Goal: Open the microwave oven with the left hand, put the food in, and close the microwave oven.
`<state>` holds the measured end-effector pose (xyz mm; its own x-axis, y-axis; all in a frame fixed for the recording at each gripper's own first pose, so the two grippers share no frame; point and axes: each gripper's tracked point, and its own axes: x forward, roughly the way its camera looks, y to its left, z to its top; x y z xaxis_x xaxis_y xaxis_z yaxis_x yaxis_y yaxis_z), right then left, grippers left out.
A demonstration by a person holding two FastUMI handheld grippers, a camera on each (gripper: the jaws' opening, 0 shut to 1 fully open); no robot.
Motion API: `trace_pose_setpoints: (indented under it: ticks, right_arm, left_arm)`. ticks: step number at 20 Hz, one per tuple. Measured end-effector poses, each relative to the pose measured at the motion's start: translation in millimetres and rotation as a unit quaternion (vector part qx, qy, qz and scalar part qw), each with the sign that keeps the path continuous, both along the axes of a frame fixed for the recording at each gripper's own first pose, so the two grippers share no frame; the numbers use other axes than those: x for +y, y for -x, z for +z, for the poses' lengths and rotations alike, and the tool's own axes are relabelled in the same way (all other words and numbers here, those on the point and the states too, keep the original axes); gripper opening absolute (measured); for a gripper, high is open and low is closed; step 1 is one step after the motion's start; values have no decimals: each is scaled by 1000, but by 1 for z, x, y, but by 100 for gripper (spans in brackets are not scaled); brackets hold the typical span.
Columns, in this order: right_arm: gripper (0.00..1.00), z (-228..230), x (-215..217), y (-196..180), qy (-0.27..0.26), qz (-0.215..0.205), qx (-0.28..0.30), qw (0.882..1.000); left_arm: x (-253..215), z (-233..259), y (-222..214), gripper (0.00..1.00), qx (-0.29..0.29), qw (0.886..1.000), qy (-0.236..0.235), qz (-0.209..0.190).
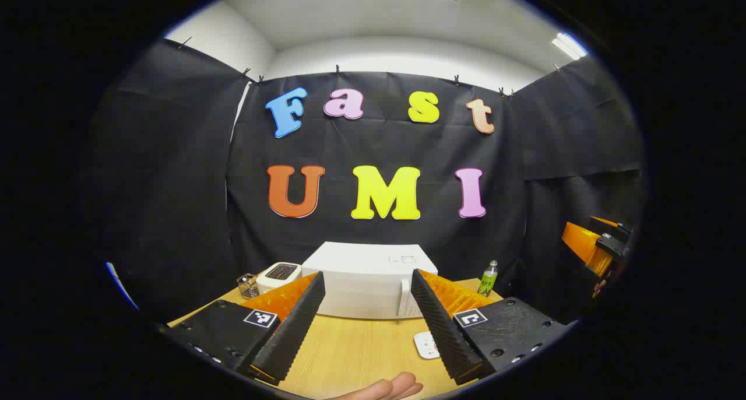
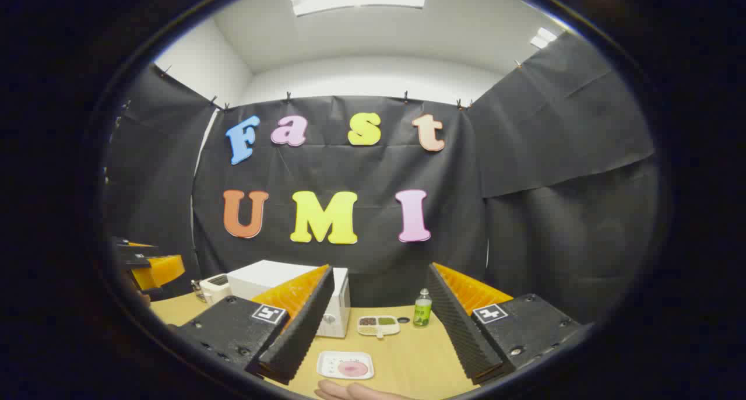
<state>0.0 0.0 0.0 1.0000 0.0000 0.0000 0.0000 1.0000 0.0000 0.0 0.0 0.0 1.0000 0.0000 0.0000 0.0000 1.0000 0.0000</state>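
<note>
Facing microwave (image 1: 364,283), door shut

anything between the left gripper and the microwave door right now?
Nothing visible. In the left gripper view the left gripper is open and aimed at the microwave, door shut, with bare table between them. The toaster sits off to its side, and the small white plate lies off the line.

- The microwave oven (image 1: 368,280) is white all over, door included.
- The bench (image 2: 419,356) is pale yellow wood.
- The toaster (image 1: 278,275) is cream-white with a dark top slot.
- The bottle (image 2: 422,311) is clear with a green label.
- The plate (image 2: 345,365) is white with a pink round piece on it.
- The divided dish (image 2: 379,325) is white, holding one brown and one green portion.
</note>
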Motion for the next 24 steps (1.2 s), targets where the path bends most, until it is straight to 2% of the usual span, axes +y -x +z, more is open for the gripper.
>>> trace_pose_setpoints:
  ticks: [3, 4, 5, 7, 8, 9, 12, 13, 14, 17, 18, 19, 22, 23, 24]
  right_arm:
    - [94, 8, -7, -3, -2, -11, -9, 1000]
    - [100, 10, -10, -3, -4, -14, -11, 1000]
    - [94, 11, -11, -3, -6, -15, -14, 1000]
    - [94, 11, -17, -4, -8, -19, -17, 1000]
    - [100, 12, -20, -4, -9, -20, -18, 1000]
    - [94, 11, -22, -5, -10, -19, -17, 1000]
    - [94, 13, -28, -6, -16, -17, -12, 1000]
    - [94, 14, -30, -6, -19, -16, -12, 1000]
    - [100, 17, -32, -7, -22, -16, -13, 1000]
    - [100, 23, -41, -8, -24, -16, -24, 999]
    - [94, 24, -44, -9, -25, -16, -24, 999]
    - [94, 23, -43, -10, -29, -11, -22, 999]
    - [94, 14, -41, -12, -51, 6, -3, 999]
    - [100, 9, -41, -15, -55, 12, 5, 998]
    - [100, 5, -40, -18, -56, 18, 12, 998]
  left_arm:
    - [3, 9, 0, 94, -10, 1000, 7, -8]
    - [6, 10, -1, 94, -14, 1000, 6, -4]
    - [8, 12, -2, 95, -17, 1000, 5, -1]
    - [13, 13, -5, 95, -19, 1000, 5, 6]
    - [14, 15, -7, 95, -19, 1000, 5, 7]
    - [16, 16, -8, 95, -20, 1000, 7, 8]
    - [20, 23, -14, 95, -28, 999, 12, 10]
    - [18, 24, -15, 94, -30, 999, 14, 5]
    - [12, 26, -17, 94, -32, 999, 17, -9]
    - [6, 32, -30, 94, -41, 998, 47, -30]
    - [9, 35, -37, 94, -47, 997, 52, -26]
    - [13, 35, -45, 94, -50, 997, 53, -19]
    - [13, 23, -66, 94, -39, 999, 31, -12]
    - [13, 21, -74, 94, -39, 999, 27, -11]
    - [11, 16, -82, 94, -36, 999, 23, -10]
